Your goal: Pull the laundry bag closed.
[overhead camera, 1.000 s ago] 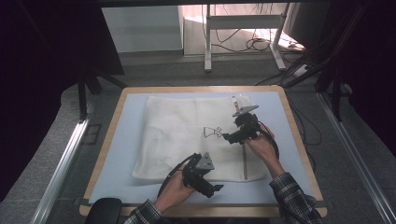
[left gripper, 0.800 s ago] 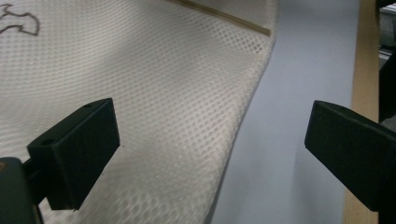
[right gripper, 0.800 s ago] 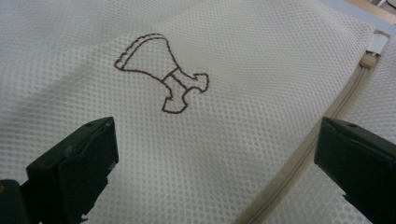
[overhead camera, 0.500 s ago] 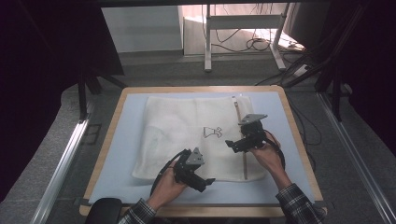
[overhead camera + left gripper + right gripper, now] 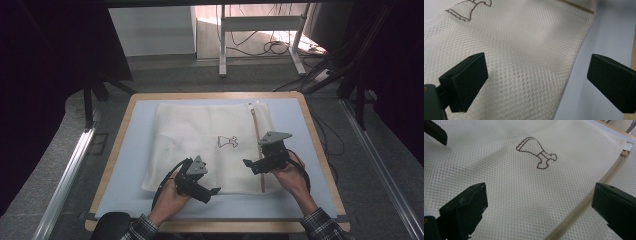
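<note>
While both hands hover low at the near end of the table (image 5: pixel 115 150), a white mesh laundry bag (image 5: pixel 200 135) lies flat on the pale blue mat (image 5: pixel 140 125), and every place below is told from that bag. It covers the middle of the mat, with a strip of blue showing on all sides. A small brown drumstick drawing (image 5: pixel 227 142) sits near the bag's centre, a little toward its zipper side. The beige zipper (image 5: pixel 257 145) runs along the bag's right side, from the far edge toward the near edge.

Over the bag's near left corner is the left gripper (image 5: pixel 214 190), held in the person's left hand (image 5: pixel 167 200). Its jaws stand wide apart and hold nothing. In the left gripper view (image 5: pixel 536 80) one jaw is above the mesh and the other above the blue mat just past the bag's edge, so the edge runs between them; whether either jaw touches the fabric I cannot tell.

Above the zipper, in the bag's near right part, is the right gripper (image 5: pixel 248 163), gripped by the right hand (image 5: pixel 292 175). Its jaws are also spread wide and empty. In the right gripper view (image 5: pixel 539 205) the mesh lies between them, the drawing is ahead of the jaws, and the zipper passes close to the jaw on that view's right side. One tip of the left gripper peeks in at the upper left corner of that view.
</note>
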Available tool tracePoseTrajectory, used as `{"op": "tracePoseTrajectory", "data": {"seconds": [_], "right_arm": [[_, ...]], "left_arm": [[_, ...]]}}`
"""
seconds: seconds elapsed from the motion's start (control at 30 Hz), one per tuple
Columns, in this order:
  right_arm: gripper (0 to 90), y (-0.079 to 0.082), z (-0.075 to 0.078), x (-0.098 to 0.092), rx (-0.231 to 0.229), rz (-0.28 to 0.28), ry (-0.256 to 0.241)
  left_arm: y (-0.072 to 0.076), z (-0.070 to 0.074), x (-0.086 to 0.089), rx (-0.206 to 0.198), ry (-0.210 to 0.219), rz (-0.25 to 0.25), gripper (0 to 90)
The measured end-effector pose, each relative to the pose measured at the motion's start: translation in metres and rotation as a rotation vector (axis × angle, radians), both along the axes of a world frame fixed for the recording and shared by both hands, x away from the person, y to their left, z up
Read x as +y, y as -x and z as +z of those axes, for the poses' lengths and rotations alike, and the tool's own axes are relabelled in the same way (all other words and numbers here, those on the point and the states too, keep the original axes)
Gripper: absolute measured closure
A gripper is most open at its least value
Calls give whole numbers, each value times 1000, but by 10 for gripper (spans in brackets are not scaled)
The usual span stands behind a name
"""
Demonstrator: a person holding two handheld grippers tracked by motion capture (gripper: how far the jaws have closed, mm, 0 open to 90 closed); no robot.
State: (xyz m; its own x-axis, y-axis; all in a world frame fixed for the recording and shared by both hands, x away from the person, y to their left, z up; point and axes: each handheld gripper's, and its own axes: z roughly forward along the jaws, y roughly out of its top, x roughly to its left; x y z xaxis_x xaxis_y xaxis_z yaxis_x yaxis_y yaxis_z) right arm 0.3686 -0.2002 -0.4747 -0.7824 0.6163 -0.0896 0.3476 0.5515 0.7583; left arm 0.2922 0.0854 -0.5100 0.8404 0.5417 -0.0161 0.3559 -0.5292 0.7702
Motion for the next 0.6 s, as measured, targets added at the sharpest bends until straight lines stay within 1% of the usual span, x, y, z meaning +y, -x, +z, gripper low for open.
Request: {"op": "tracePoseTrajectory", "data": {"seconds": [0.07,0.3,0.47,0.6], "right_arm": [[2,3,-1,-1,5,-1,2],[2,15,-1,-5,-1,0,-2],[2,23,-1,-6,-12,5,18],[2,28,-2,-8,-14,6,24]], "left_arm": [[1,0,3,0,3,7,31],[4,1,11,-2,9,22,31],[5,1,18,-2,13,33,31],[7,1,24,-3,17,45,31]]}}
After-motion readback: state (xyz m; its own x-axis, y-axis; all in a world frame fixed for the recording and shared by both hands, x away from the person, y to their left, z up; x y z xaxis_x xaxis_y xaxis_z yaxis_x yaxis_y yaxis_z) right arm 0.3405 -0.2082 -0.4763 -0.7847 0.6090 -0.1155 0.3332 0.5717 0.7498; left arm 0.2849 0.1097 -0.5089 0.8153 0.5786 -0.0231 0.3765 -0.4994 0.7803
